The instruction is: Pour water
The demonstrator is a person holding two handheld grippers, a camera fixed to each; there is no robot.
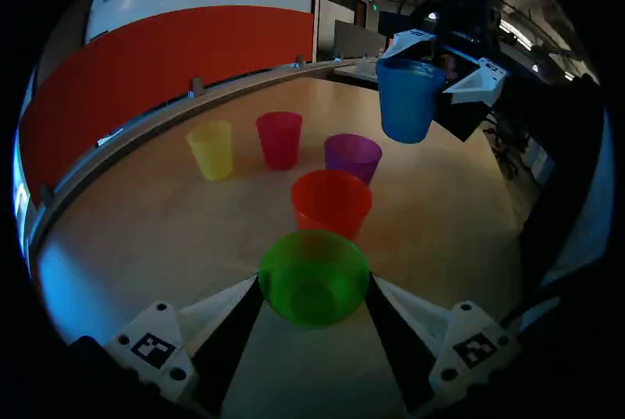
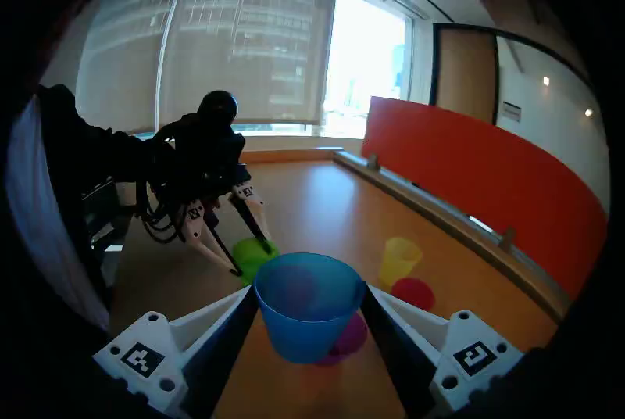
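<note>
L to R in left gripper view, on wood surface (image 1: 156,223): yellow cup (image 1: 211,150), red cup (image 1: 279,139), orange cup (image 1: 331,202), purple cup (image 1: 353,156), all upright, insides hidden. Nearest, left gripper (image 1: 313,282) jaws clamp green cup (image 1: 313,263); looks empty. Upper right, blue cup (image 1: 406,106) hangs above surface, clamped in right gripper (image 1: 418,75) jaws. Right gripper view adds blue cup's inside, water can't be told, and a person's dark sleeve (image 2: 86,153) at left.

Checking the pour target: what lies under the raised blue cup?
The purple cup shows below the blue cup, which the right hand-held gripper holds above the table; the blue cup covers most of it, so its contents cannot be seen.
</note>
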